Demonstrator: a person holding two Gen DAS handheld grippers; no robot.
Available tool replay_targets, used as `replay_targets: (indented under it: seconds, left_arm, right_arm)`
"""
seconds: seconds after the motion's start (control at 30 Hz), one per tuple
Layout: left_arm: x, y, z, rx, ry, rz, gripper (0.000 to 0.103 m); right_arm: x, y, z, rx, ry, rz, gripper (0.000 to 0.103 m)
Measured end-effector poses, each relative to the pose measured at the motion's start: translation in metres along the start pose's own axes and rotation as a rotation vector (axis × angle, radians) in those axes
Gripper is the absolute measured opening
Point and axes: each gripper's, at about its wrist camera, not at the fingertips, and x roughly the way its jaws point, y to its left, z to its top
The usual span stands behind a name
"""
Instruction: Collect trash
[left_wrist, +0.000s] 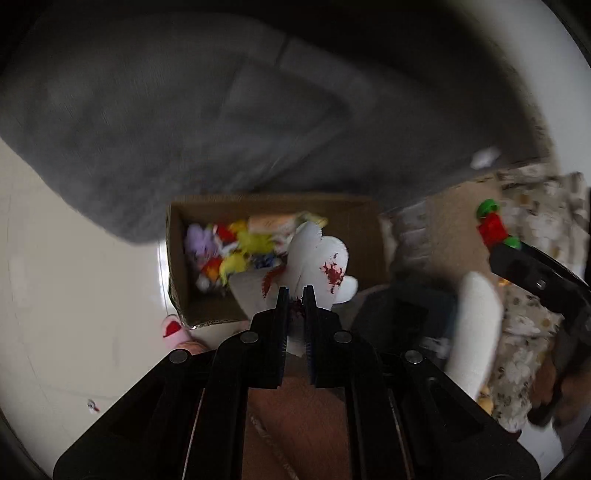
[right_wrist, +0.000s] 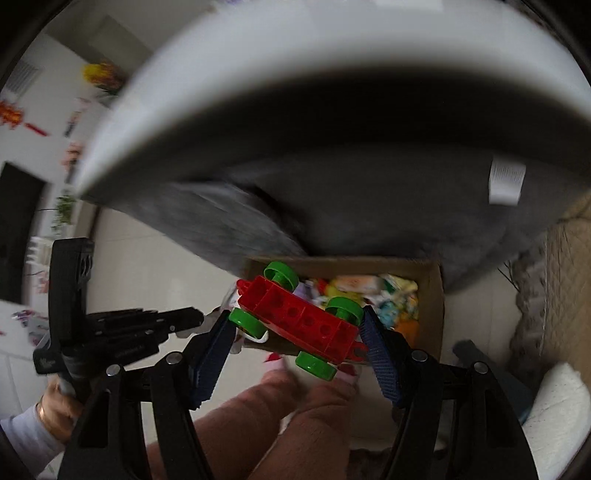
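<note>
My left gripper (left_wrist: 296, 295) is shut on a white crumpled paper with red stains (left_wrist: 317, 264) and holds it over the near edge of a brown cardboard box (left_wrist: 181, 266) filled with colourful scraps. My right gripper (right_wrist: 297, 326) is shut on a red toy brick car with green wheels (right_wrist: 303, 317) and holds it above the same box (right_wrist: 430, 317). In the left wrist view the right gripper (left_wrist: 532, 273) shows at the right with the toy car (left_wrist: 491, 225). In the right wrist view the left gripper (right_wrist: 122, 325) shows at the left.
A grey sofa cushion (left_wrist: 184, 110) hangs over the box's far side. The box stands on a pale tiled floor (left_wrist: 74, 295). The person's bare knees (right_wrist: 295, 406) and slippered feet (left_wrist: 173, 328) are below the grippers. A patterned blanket (left_wrist: 524, 314) lies at the right.
</note>
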Motion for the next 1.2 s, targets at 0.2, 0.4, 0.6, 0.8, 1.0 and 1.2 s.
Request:
replay_targets:
  seconds: [0.2, 0.4, 0.6, 0.8, 1.0, 1.2]
  left_arm:
    - [0.103, 0.034, 0.002, -0.048, 0.138, 0.176, 0.079]
    - [0.109, 0.042, 0.003, -0.061, 0.151, 0.24, 0.079]
    - [0.047, 0.028, 0.005, -0.057, 0.081, 0.287, 0.079]
    - [-0.096, -0.009, 0.018, -0.027, -0.144, 0.308, 0.079]
    - [-0.273, -0.053, 0.041, 0.012, -0.512, 0.384, 0.079]
    - [-0.401, -0.082, 0.042, 0.013, -0.793, 0.394, 0.088]
  right_arm:
    - [0.105, -0.038, -0.012, 0.089, 0.131, -0.229, 0.097]
    - [0.122, -0.046, -0.024, 0.15, 0.156, -0.269, 0.097]
    - [0.081, -0.021, -0.012, 0.171, 0.124, -0.247, 0.097]
    - [-0.029, 0.04, 0.028, 0.072, -0.056, -0.199, 0.097]
    - [-0.177, 0.112, 0.078, -0.069, -0.394, -0.172, 0.097]
    - [-0.291, 0.167, 0.105, -0.133, -0.677, -0.129, 0.097]
